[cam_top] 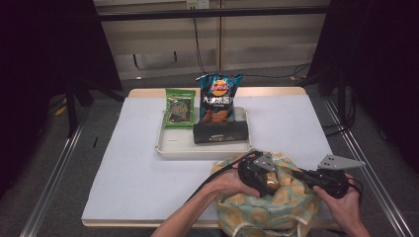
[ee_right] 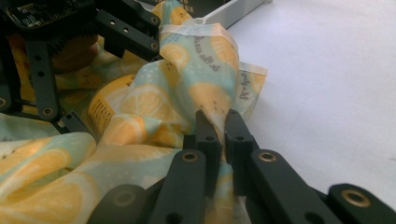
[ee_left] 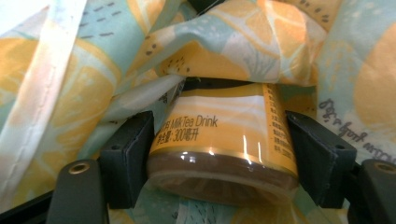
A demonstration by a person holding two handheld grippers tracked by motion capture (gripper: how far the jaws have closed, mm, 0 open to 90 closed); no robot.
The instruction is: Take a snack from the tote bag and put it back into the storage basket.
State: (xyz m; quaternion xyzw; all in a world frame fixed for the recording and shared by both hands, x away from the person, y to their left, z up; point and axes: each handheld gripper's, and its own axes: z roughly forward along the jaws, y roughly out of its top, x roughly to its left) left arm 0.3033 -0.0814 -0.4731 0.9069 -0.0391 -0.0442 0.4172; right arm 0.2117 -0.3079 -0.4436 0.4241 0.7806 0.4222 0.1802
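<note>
Wall: I saw pale panels (cam_top: pixel 267 44) behind a dark rail (cam_top: pixel 212 13);
Floor: grey (cam_top: pixel 54 168);
Sides: dark curtains (cam_top: pixel 44 59)

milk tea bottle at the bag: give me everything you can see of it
The milk tea bottle has a yellow label printed "Milk Tea Drink", glossy like plastic, with brown liquid showing at the clear end nearest the camera. It lies base toward the left gripper between its black jaws, which flank its sides; whether the pads press cannot be told. Its far end is tucked under the lemon-print cloth bag, whose fabric drapes over it. The right gripper pinches the bag's edge.
</note>
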